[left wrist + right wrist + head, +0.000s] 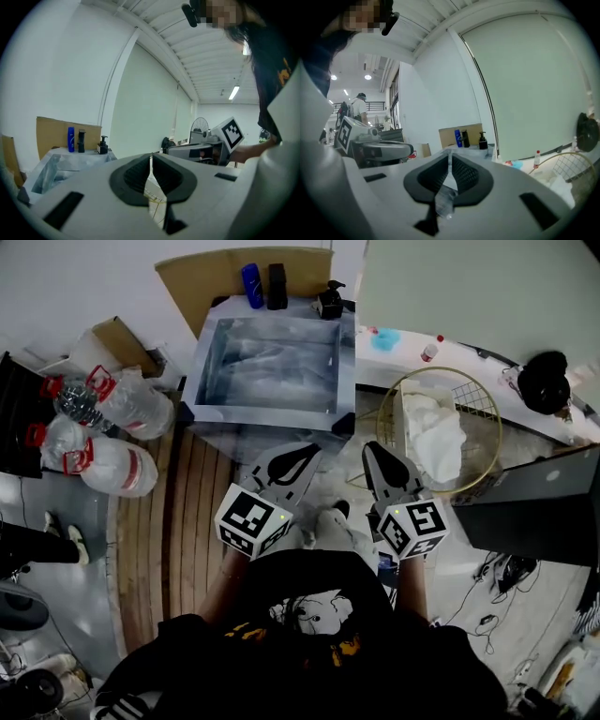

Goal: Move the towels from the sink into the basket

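The steel sink (264, 416) stands at the top centre of the head view, and I see no towel in its basin. White towels (437, 439) lie piled in the round wire basket (488, 414) to its right. Both grippers are held low, close to the person's body and short of the sink. My left gripper (298, 457) points at the sink's front edge, and its jaws (151, 157) meet with nothing between them. My right gripper (375, 454) sits just left of the basket. Its jaws (450, 157) are also shut and hold nothing.
Large water bottles (103, 427) and a cardboard box (114, 341) lie left of the sink. A blue bottle (252, 285), a black bottle (277, 285) and a soap pump (330, 302) stand behind it. A black round object (544, 381) rests on the white counter.
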Tool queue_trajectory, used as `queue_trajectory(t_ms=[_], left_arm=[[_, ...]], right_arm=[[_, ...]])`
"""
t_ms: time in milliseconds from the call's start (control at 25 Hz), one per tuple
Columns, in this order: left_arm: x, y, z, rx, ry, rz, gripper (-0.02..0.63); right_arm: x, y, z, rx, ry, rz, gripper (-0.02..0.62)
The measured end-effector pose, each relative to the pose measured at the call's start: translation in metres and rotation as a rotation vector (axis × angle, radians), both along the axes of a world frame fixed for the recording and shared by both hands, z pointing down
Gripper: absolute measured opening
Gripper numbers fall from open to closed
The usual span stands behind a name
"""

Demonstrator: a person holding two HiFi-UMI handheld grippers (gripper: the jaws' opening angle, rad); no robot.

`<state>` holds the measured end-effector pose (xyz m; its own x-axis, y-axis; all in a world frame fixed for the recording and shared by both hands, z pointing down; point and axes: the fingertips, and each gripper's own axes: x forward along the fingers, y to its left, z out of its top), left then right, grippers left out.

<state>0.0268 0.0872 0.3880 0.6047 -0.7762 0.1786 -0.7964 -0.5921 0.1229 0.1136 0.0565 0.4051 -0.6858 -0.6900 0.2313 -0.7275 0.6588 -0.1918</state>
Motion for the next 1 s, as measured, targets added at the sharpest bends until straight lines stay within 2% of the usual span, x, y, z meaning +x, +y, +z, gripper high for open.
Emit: queue_trajectory(t_ms=[240, 360, 520, 1000], left_arm=[[-0.019, 0.019, 0.0, 0.013, 0.003, -0.026, 0.02], [-0.022, 0.029, -0.002, 0.023, 0.011, -0.031, 0.02], [-0.025, 0.041, -0.001, 0.028, 0.022, -0.027, 0.02], [-0.001, 0.057, -0.004, 0.047, 0.018, 0.02, 0.02]], right_arm=[[-0.014, 0.015, -0.005, 0.027, 0.021, -0.02, 0.008], [-0.016, 0.026, -0.005, 0.057, 0.074, -0.053, 0.005], [-0.011, 0.036, -0.003, 0.081, 0.118, -0.044, 0.005], [0.018, 0.053, -0.009, 0.107, 0.12, 0.009, 0.005]])
